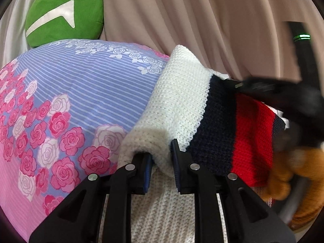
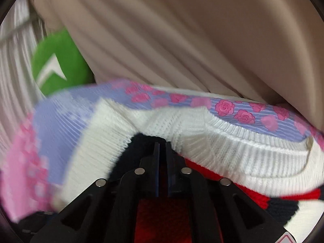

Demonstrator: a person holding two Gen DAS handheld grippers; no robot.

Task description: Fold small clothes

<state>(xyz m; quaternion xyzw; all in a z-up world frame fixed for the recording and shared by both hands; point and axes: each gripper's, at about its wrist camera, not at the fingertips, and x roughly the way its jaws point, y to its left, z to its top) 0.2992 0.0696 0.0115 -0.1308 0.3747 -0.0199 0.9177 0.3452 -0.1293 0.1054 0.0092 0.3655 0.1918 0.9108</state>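
A small knit sweater (image 1: 182, 93), white with navy and red stripes, is lifted over the floral bed sheet (image 1: 81, 93). My left gripper (image 1: 161, 162) is shut on a thick white fold of the sweater. In the left wrist view the right gripper (image 1: 263, 89) shows blurred, gripping the navy and red part. In the right wrist view my right gripper (image 2: 162, 147) is shut on the sweater's navy stripe (image 2: 141, 141), with the white ribbed collar (image 2: 232, 141) draped just beyond it.
A green cushion (image 1: 64, 14) lies at the far left of the bed; it also shows in the right wrist view (image 2: 58, 64). Beige curtains (image 1: 202, 20) hang behind. A brown plush toy (image 1: 293, 172) sits at the right.
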